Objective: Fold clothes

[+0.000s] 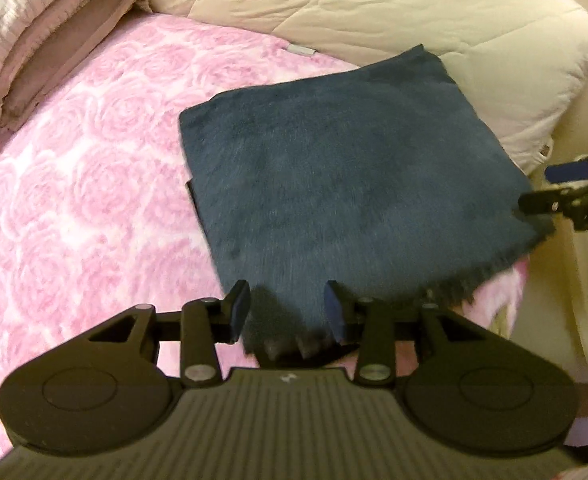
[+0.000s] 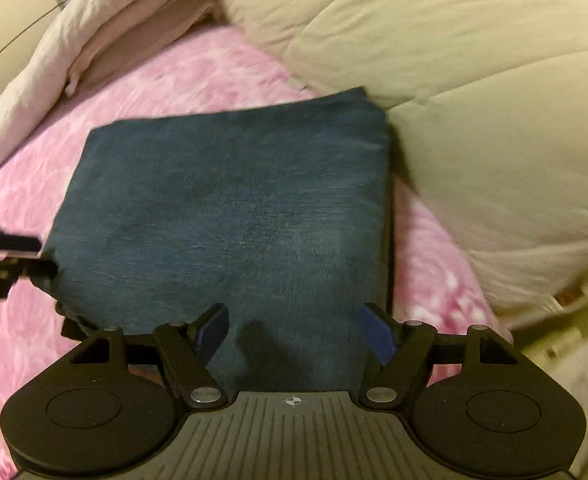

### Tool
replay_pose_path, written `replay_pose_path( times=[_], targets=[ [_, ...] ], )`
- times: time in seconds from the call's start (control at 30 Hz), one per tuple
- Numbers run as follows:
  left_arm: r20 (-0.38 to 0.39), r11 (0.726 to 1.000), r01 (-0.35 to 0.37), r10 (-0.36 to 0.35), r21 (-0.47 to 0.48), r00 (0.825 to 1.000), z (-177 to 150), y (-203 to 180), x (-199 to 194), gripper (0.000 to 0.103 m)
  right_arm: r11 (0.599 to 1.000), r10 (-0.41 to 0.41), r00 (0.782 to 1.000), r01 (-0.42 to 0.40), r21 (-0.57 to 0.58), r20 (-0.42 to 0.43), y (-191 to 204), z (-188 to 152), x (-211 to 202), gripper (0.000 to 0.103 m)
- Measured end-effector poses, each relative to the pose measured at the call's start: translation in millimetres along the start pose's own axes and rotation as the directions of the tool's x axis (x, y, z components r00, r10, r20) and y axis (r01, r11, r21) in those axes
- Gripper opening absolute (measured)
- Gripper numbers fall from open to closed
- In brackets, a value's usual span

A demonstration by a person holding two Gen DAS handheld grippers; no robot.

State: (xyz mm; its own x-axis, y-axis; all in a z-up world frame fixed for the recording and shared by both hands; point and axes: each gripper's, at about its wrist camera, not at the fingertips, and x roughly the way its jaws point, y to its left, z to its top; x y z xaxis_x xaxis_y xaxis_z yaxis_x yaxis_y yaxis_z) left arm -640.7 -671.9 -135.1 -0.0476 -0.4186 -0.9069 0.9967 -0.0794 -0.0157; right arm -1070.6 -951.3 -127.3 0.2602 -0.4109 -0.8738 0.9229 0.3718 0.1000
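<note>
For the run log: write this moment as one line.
stage: garment folded | blue garment: flat square on pink bedspread | left gripper: open, over near edge | right gripper: open, empty

The left gripper (image 1: pixel 288 312) points steeply downward, its jaws partly apart with the blue pads (image 1: pixel 240 312) facing each other across a moderate gap; whether the pads press on anything is hard to say through the blur. The right gripper (image 2: pixel 295 330) tilts down much the same, its jaws spread wide and the pads (image 2: pixel 375 334) angled outward, gripping nothing. Each gripper's tip shows at the edge of the other's view.
</note>
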Motion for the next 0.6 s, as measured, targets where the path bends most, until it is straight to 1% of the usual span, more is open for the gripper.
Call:
replay_pose_path(
  times=[0.07, 0.13, 0.17, 0.2, 0.23, 0.27, 0.33, 0.4, 0.5, 0.6],
  targets=[
    [0.010, 1.000, -0.002, 0.002, -0.003, 1.000, -15.2, 0.6, -14.9, 0.042, 1.000, -0.017, 1.000, 0.017, 0.022, 0.018, 8.7, -9.5, -18.7, 0.076],
    [0.019, 1.000, -0.004, 0.004, -0.018, 1.000, -29.2, 1.2, -26.8, 0.049, 0.999, -0.035, 0.999, 0.034, 0.038, 0.028, 19.1, -20.7, -34.9, 0.076],
    [0.023, 1.000, -0.003, 0.004, -0.028, 1.000, -36.5, 1.5, -32.3, 0.050, 0.998, -0.052, 0.998, 0.051, 0.040, 0.035, 24.8, -26.3, -42.7, 0.077],
    [0.026, 0.999, -0.004, 0.005, -0.039, 1.000, -43.3, 1.4, -37.1, 0.054, 0.997, -0.070, 0.997, 0.068, 0.043, 0.041, 30.3, -31.6, -50.0, 0.077],
    [0.029, 0.999, -0.006, 0.007, -0.051, 1.000, -50.1, 1.3, -41.8, 0.061, 0.995, -0.086, 0.995, 0.084, 0.049, 0.046, 35.4, -36.8, -56.3, 0.081],
    [0.033, 0.998, -0.009, 0.011, -0.064, 0.999, -55.6, 0.8, -46.4, 0.066, 0.994, -0.100, 0.994, 0.097, 0.056, 0.049, 39.8, -41.9, -61.6, 0.085],
    [0.044, 0.996, -0.018, 0.022, -0.090, 0.999, -67.3, -0.8, -56.8, 0.086, 0.990, -0.127, 0.990, 0.124, 0.063, 0.053, 49.3, -51.8, -72.0, 0.087],
    [0.049, 0.994, -0.029, 0.034, -0.102, 0.998, -76.8, -3.2, -66.6, 0.090, 0.988, -0.143, 0.988, 0.140, 0.060, 0.052, 58.1, -60.4, -80.2, 0.087],
    [0.050, 0.993, -0.033, 0.039, -0.117, 0.998, -90.8, -9.2, -81.1, 0.093, 0.987, -0.139, 0.989, 0.135, 0.081, 0.048, 67.0, -73.1, -93.0, 0.087],
    [0.061, 0.990, -0.030, 0.039, -0.134, 0.997, -102.6, -14.4, -95.3, 0.093, 0.983, -0.142, 0.989, 0.137, 0.126, 0.033, 71.2, -83.4, -105.1, 0.087]
  ],
)
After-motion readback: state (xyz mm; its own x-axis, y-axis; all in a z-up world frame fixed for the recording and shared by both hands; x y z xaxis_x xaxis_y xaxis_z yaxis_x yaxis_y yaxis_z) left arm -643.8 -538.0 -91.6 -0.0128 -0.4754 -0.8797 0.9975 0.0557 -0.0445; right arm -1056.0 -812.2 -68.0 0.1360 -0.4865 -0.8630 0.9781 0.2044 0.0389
